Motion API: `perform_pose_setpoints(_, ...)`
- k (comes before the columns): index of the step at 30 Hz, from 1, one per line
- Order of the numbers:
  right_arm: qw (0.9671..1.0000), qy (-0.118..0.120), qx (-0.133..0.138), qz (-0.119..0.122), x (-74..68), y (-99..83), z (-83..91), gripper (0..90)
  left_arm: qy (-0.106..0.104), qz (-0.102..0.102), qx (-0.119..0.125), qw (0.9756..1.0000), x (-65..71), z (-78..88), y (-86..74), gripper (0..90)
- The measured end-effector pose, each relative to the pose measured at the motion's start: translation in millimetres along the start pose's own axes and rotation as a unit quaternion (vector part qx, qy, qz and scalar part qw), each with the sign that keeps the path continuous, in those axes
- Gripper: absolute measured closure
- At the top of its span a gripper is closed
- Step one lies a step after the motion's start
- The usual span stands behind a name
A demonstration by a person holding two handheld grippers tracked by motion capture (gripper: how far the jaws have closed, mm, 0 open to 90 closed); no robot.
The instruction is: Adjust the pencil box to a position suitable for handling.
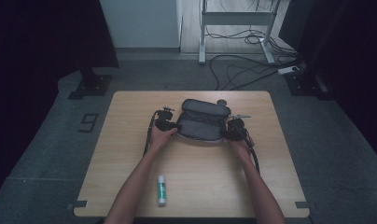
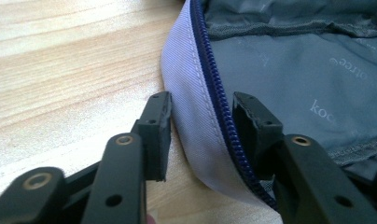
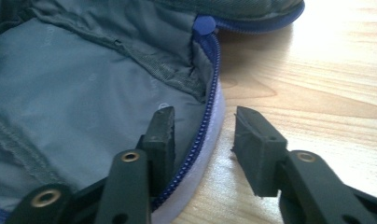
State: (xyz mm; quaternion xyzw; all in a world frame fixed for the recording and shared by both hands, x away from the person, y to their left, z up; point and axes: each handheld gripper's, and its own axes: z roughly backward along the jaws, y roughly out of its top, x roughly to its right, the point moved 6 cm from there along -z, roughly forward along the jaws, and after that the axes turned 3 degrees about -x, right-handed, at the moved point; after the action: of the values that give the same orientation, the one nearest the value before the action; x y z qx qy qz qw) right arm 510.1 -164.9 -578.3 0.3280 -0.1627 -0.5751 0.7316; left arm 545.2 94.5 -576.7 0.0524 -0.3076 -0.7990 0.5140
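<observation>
On the pale wood-grain table (image 1: 130, 154), both grippers' half-open jaws straddled the unzipped woven pouch's (image 2: 191, 93) zippered rim, pads not visibly pressing; its lining sagged, contents hidden.

The bench (image 1: 130, 154) is a light wooden board with a visible grain, and it fills the lower middle of the high view. It stands on a grey floor (image 1: 46, 154). In the centre of the bench, a little toward the upper edge, lies a grey pouch (image 1: 203, 122), open, with a blue zipper (image 2: 214, 93) along its rim and grey lining inside. Near the lower edge of the bench, left of centre, a glue stick (image 1: 162, 190) lies flat, well apart from the pouch.
</observation>
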Motion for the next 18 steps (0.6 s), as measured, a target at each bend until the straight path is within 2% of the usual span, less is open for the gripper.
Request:
perform_pose_setpoints(5, 1.0, 0.003, 0.0, 0.002, -2.2, 0.0, -0.1, 67.3, -0.008, 0.004, 0.0, 1.0, -1.7, 0.8, -1.0, 65.5)
perform_pose_setpoints(9, 1.0, -0.004, 0.001, 0.005, -2.5, -0.3, -0.8, 70.2, -0.008, 0.003, -0.001, 1.0, -2.0, 1.1, -1.2, 69.8)
perform_pose_setpoints(11, 1.0, -0.008, 0.001, 0.005, -1.6, -0.5, -0.9, 74.6, -0.011, 0.003, 0.001, 0.9999, -2.8, 1.3, -1.0, 72.4)
perform_pose_setpoints(18, 0.9999, -0.011, 0.002, 0.01, 0.9, -0.8, 0.5, 84.0, -0.007, -0.002, 0.003, 1.0, -3.0, 2.8, -0.1, 81.6)
